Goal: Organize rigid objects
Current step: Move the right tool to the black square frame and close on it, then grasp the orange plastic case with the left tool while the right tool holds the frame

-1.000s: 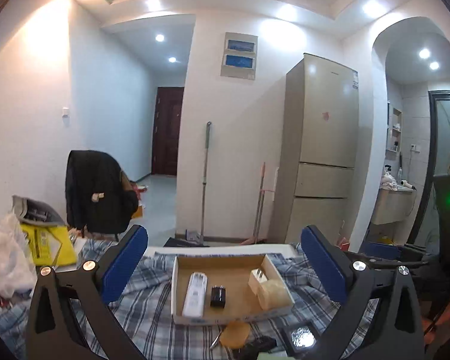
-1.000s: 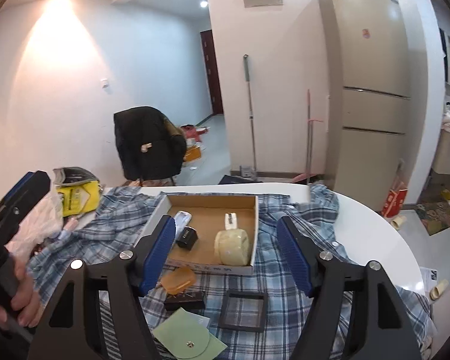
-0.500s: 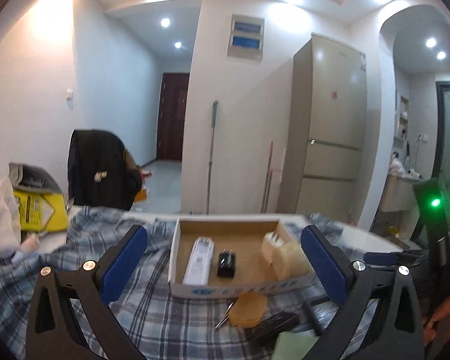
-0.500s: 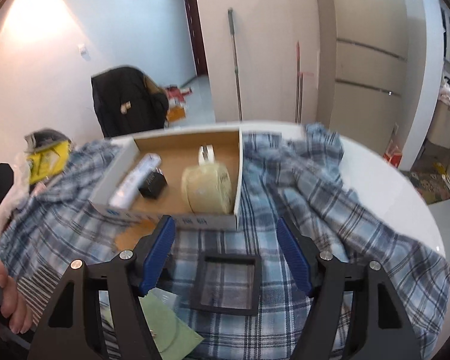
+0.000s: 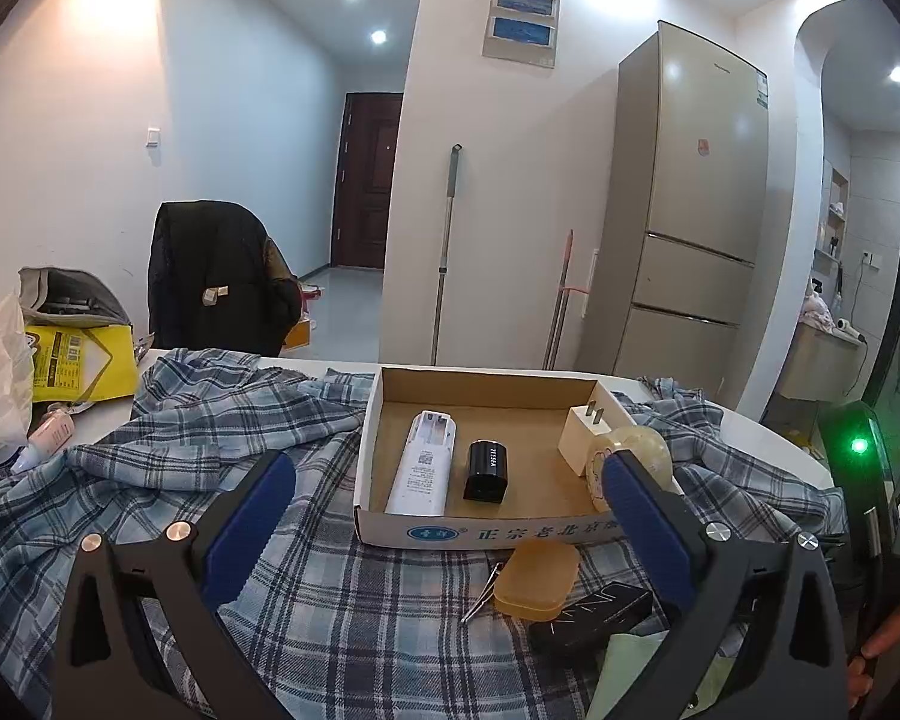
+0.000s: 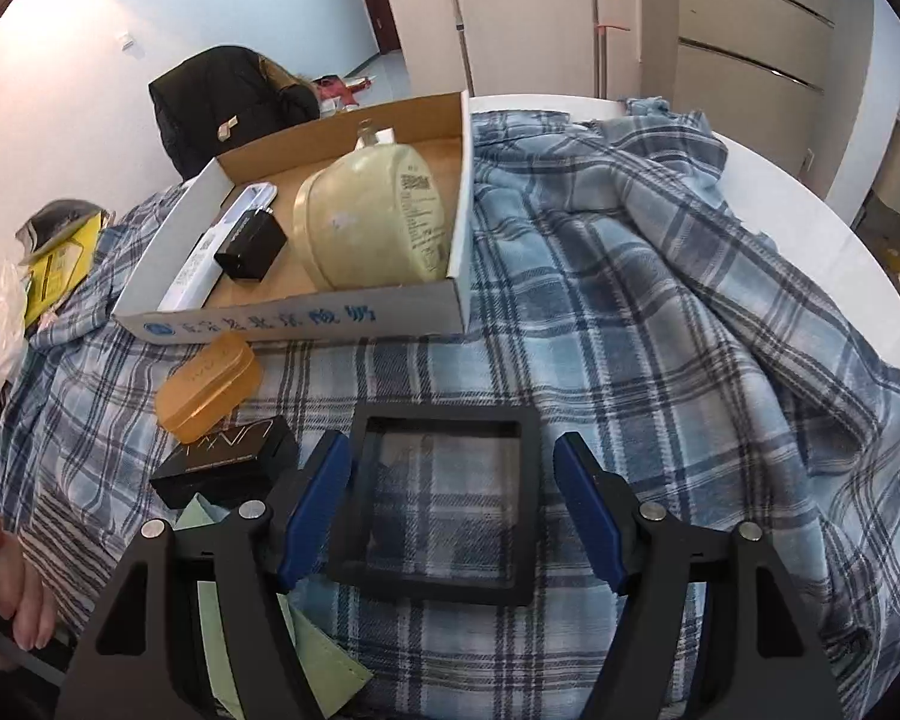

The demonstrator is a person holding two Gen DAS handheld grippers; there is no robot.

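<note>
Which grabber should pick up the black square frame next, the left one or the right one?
Probably the right. The right gripper is open with the black square frame lying between its fingers. The left gripper, also open, points at the cardboard box instead.

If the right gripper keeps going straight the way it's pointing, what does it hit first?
Most likely the flat black square frame lying on the blue plaid cloth: the open right gripper already straddles it. Depth is unclear, so contact height is a guess.
</note>
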